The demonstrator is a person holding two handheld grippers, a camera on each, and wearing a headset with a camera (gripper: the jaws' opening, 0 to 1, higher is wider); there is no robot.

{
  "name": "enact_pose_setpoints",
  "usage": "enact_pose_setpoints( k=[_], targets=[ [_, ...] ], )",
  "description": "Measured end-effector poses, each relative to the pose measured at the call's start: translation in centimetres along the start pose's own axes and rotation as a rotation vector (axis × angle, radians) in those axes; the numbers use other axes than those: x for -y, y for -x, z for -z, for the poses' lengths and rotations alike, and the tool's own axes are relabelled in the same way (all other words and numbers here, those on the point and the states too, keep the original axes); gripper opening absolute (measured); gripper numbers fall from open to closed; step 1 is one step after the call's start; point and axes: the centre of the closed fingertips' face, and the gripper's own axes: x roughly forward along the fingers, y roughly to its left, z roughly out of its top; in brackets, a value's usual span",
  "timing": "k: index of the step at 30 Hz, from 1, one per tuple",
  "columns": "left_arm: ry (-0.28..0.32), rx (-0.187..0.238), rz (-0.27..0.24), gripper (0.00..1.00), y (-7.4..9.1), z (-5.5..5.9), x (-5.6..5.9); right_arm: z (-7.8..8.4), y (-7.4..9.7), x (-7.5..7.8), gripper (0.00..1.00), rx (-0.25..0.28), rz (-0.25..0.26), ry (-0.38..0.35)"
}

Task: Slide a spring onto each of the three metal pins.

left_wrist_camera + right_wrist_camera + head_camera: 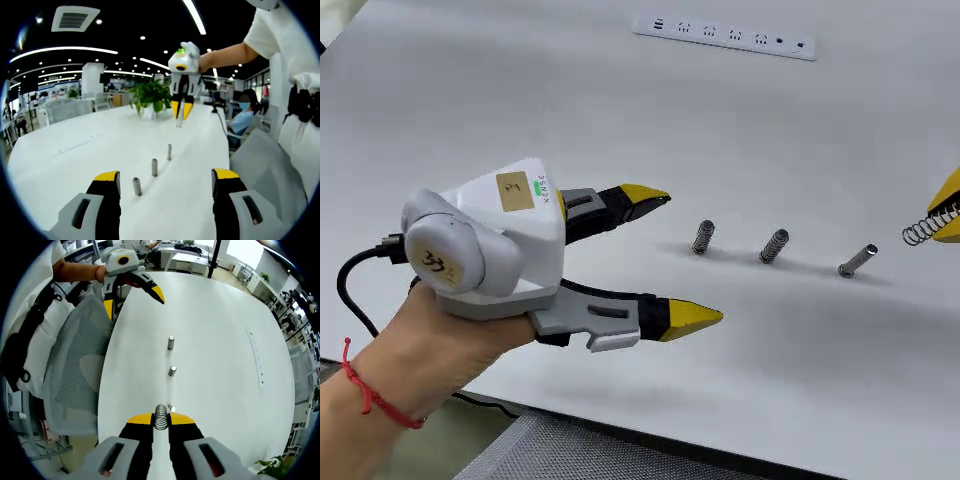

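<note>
The left gripper [691, 257] gapes wide and empty. The head view reveals the nearest pin [703, 237] and middle pin [774, 246], ahead of its tips, already sprung. The right gripper [160, 419] pinches a spring [160, 415], with the bare pin [171, 409] just past its fingertips.

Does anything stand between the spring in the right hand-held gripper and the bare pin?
Nothing visible does. The right hand-held gripper holds the spring, and just bare table lies between it and the bare pin.

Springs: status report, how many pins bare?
Left gripper open. Right gripper shut on spring. First pin, second pin sprung; third pin bare. Nothing blocking.
</note>
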Motion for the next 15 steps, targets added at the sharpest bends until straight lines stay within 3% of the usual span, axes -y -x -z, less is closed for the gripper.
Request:
enact_pose_setpoints(
  k=[6, 15],
  targets=[
    [0.018, -0.025, -0.001, 0.88, -0.1, 1.3, -0.3, 0.4, -1.0, 0.8, 0.12, -0.010, 0.006, -0.021],
    [0.034, -0.010, -0.007, 0.99, 0.1, 1.5, -0.5, 1.4, -3.2, 2.2, 0.12, -0.034, -0.004, -0.037]
  ],
)
